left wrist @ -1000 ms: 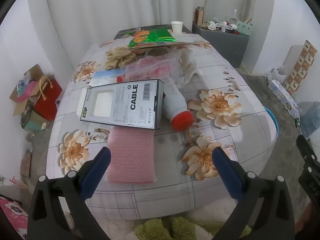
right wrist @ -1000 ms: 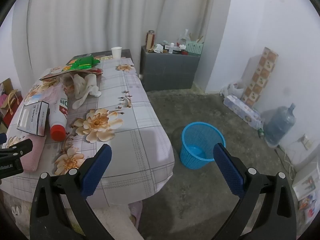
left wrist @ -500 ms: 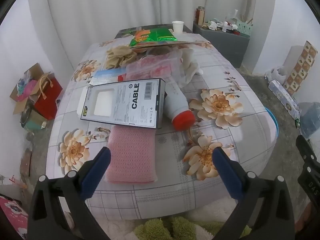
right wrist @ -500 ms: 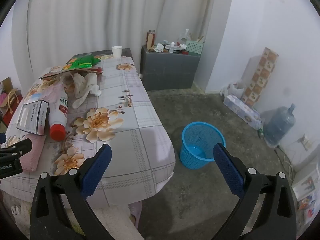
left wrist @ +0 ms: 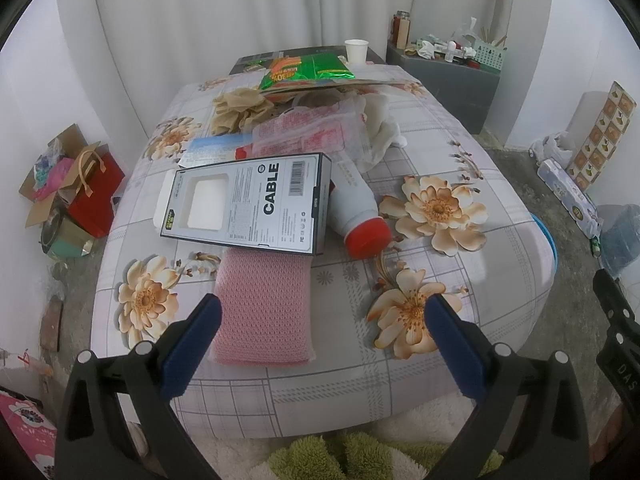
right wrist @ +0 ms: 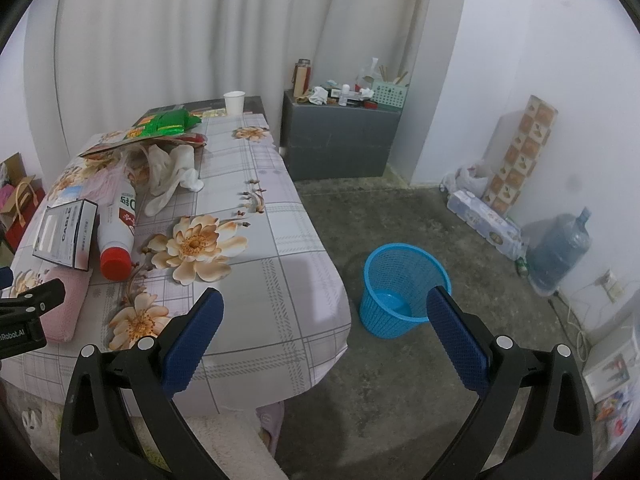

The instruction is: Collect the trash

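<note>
Trash lies on a table with a floral cloth: a black "CABLE" box, a white bottle with a red cap, a pink knitted pad, pink plastic packets, a green snack bag, a white crumpled glove and a paper cup. My left gripper is open and empty above the table's near edge, just short of the pink pad. My right gripper is open and empty, over the table's right corner. A blue mesh bin stands on the floor to the right.
A grey cabinet with clutter stands behind the table. A water jug, a long carton and a patterned box line the right wall. Gift bags and boxes sit on the floor at left.
Both grippers stay open and nearly still. The views shift only slightly; nothing on the table has moved.
</note>
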A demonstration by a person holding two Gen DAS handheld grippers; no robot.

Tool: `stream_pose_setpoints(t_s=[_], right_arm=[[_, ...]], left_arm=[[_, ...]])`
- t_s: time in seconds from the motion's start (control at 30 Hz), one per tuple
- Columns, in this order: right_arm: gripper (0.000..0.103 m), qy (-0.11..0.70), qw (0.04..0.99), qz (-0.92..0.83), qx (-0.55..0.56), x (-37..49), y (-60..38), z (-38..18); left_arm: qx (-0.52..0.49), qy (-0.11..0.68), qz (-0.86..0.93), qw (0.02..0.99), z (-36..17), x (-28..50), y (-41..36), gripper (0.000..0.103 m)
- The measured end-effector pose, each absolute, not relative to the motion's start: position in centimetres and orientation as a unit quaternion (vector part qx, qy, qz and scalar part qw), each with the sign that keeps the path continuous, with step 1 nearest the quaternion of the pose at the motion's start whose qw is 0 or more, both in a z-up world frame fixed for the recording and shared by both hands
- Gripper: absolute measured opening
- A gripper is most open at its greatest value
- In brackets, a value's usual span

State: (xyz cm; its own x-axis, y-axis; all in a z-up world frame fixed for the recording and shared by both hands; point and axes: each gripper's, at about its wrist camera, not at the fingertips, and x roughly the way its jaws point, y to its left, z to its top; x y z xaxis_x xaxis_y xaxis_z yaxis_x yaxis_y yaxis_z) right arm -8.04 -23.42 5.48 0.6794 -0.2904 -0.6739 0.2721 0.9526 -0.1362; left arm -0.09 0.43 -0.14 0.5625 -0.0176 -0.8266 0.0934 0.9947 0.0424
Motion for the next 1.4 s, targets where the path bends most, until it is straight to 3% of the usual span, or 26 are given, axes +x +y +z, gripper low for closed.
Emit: stream_pose_setpoints(t_s=[1.4], right_arm=[[0.097, 0.371, 0.916, -0.154, -0.014, -8.04, -23.40, 5.46]], left_arm=[[0.039, 0.473, -0.030, 0.880, -0.80, -0.09, 0.61, 0.099]])
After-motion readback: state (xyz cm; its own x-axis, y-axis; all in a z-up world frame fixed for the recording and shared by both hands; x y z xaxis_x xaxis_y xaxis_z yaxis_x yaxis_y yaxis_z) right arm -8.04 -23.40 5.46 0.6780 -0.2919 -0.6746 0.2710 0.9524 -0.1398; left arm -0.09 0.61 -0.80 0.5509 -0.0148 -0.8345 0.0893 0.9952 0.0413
